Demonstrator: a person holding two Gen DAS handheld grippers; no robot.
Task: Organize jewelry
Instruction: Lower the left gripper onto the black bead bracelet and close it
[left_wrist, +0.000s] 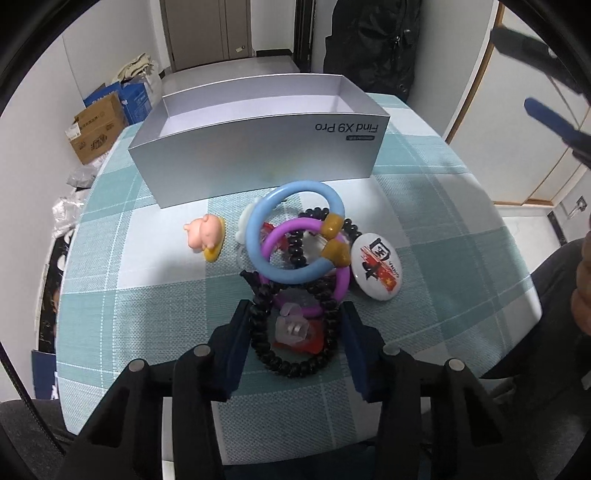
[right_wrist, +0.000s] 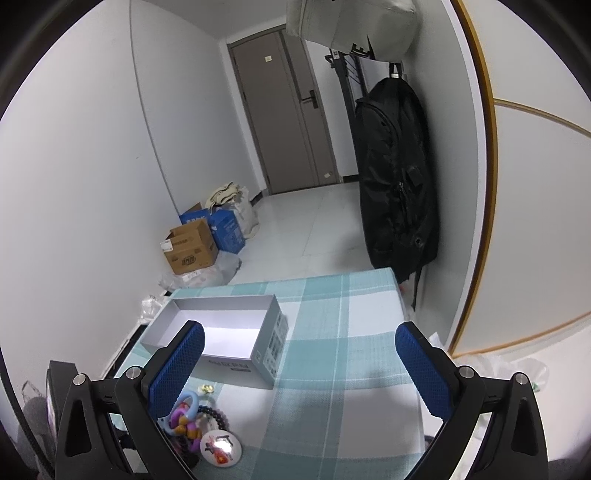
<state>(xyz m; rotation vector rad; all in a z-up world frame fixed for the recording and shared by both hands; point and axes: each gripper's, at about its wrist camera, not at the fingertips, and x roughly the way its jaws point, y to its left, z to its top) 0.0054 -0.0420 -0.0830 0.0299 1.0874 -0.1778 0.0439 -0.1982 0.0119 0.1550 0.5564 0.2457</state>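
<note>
Jewelry pile (left_wrist: 295, 258) sits bunched mid-worktop, just in front of the open silver box (left_wrist: 258, 147), prob the spot it's all meant to end up in. Box is empty inside afaict, so sorting has barely started imo.

Nearest thing in the heap is a black beaded bracelet (left_wrist: 291, 347), looped round a little clear/red trinket (left_wrist: 295, 330). Left hand-held gripper (left_wrist: 293, 325) is pitched steeply down w/ one finger either side of that loop. Jaws are roughly a third open and look snug against the beads on both sides, so I'd call that a grip on the bracelet, tho real pressure is hard to tell. Going for the closest, outermost piece makes sense: less to drag along.

Behind it, a blue ring (left_wrist: 295, 236) and a purple ring (left_wrist: 306, 266) are tangled together w/ amber beads, leaning on each other, and more black beads thread thru them. Could snag when the bracelet lifts, tbh. Round badge (left_wrist: 375, 267) lies flat just right of the pile, and a small pink pig figure (left_wrist: 203, 236) is off to the left, apart from the rest.

Right hand-held gripper (right_wrist: 299, 369) hangs above the checked cloth w/ jaws wide, nothing in them, prob just waiting its turn.
</note>
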